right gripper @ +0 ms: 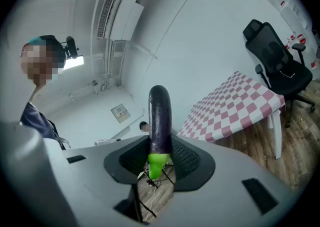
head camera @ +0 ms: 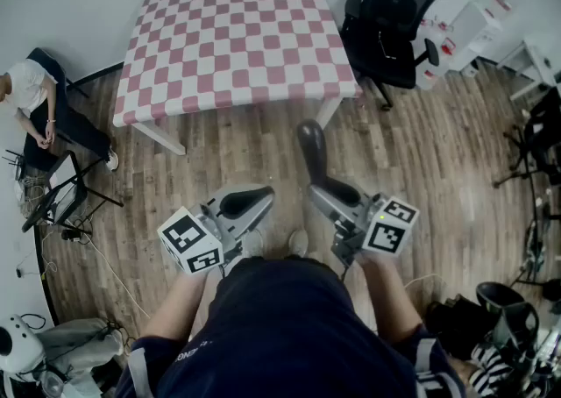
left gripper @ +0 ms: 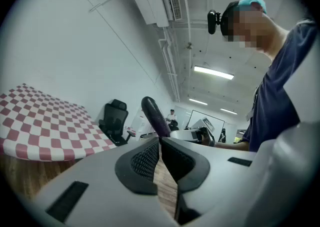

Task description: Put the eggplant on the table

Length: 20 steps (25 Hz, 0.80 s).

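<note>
Short of the table [head camera: 237,37], the right gripper [right gripper: 161,147] clamps the eggplant [right gripper: 160,113] near its stem; best carry it over the table. Lower it gently before releasing.

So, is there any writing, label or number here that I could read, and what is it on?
Nothing reads clearly.
Boxes: red labels, too small to read.
Sleeve: print cut off, unreadable.
Marker cubes: square patterns only, no words.
Wall panel: blurred.
</note>
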{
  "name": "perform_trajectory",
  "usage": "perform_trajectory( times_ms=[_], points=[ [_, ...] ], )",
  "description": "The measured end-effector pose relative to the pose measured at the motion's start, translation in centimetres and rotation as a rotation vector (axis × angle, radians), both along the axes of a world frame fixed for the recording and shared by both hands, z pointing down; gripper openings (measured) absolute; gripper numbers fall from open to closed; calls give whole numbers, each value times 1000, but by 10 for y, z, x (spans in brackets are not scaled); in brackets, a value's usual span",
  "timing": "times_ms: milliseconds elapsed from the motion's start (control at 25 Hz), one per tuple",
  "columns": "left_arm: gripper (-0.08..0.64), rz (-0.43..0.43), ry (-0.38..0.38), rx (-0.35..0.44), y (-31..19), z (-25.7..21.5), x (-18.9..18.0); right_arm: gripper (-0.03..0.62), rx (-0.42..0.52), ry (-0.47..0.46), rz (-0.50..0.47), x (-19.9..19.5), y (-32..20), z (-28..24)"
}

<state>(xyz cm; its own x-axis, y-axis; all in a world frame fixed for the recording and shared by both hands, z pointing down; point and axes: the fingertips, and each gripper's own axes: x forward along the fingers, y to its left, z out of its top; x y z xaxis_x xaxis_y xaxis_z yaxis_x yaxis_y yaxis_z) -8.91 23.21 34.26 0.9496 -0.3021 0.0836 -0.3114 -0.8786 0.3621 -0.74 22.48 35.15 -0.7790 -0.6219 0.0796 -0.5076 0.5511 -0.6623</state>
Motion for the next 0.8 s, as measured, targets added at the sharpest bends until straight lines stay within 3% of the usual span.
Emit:
perform_trajectory(
  times_ms=[800],
  points=[
    [37,-21,-4,21,-15,-1,26,145,-51,-30,8,29,-17,16]
  ],
)
